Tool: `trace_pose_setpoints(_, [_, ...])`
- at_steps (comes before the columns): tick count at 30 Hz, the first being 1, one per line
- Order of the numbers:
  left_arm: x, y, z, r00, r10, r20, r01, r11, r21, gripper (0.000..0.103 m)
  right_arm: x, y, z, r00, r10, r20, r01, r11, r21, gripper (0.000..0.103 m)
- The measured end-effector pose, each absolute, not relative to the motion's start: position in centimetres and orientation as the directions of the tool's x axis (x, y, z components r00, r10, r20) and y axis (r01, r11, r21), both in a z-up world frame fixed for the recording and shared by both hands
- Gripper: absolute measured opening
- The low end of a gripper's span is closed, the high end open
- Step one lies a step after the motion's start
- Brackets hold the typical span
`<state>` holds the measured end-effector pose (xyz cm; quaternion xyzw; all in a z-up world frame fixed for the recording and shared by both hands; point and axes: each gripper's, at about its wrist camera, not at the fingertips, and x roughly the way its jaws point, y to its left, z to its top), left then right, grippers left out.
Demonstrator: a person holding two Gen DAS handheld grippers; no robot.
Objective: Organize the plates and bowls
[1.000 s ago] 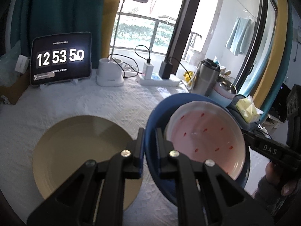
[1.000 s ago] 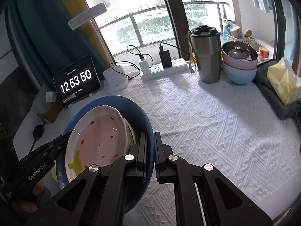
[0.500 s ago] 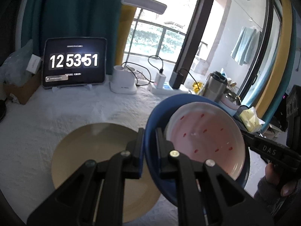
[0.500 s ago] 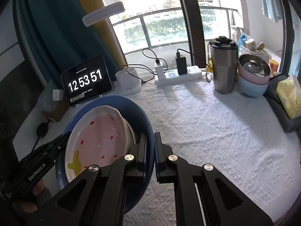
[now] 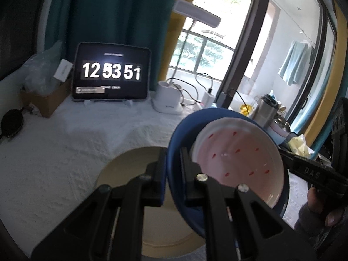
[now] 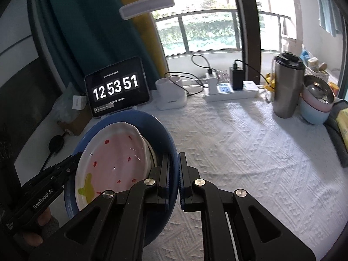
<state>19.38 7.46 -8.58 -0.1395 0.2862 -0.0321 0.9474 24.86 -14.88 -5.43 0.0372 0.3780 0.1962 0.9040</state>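
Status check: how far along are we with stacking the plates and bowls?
Done: the pink strawberry dish already sits inside the blue plate, and bowls are stacked beside the steel tumbler.

In hand: the left gripper and right gripper are both clamped on the blue plate's rim, holding it off the table.

Left: the tan plate lies alone on the cloth.

Home, room next to balcony. White bumpy cloth [image 6: 250,143] on table, long teal curtain [image 5: 113,17], big glass door with balcony railing [image 6: 208,15] outside, light blue towel [image 5: 292,65] hanging, white desk lamp [image 6: 148,5], stacked pastel bowls [image 6: 315,108].
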Motion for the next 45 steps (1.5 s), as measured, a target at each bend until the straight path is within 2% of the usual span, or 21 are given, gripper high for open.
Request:
trace_pose_setpoints(24, [19.4, 14.0, -11.1, 0.811, -0.081, -0.579, -0.124, 0.944, -0.307, 0.01, 26.8, -7.1, -7.8, 0.553, 0.407, -0.727, -0.4, 0.895, 0.197, 0.009])
trace_pose_setpoints(45, [20.2, 14.9, -12.0, 0.796, -0.066, -0.602, -0.152, 0.941, -0.303, 0.012, 27.6, -5.6, -9.5, 0.514, 0.398, -0.76, -0.418, 0.89, 0.184, 0.011])
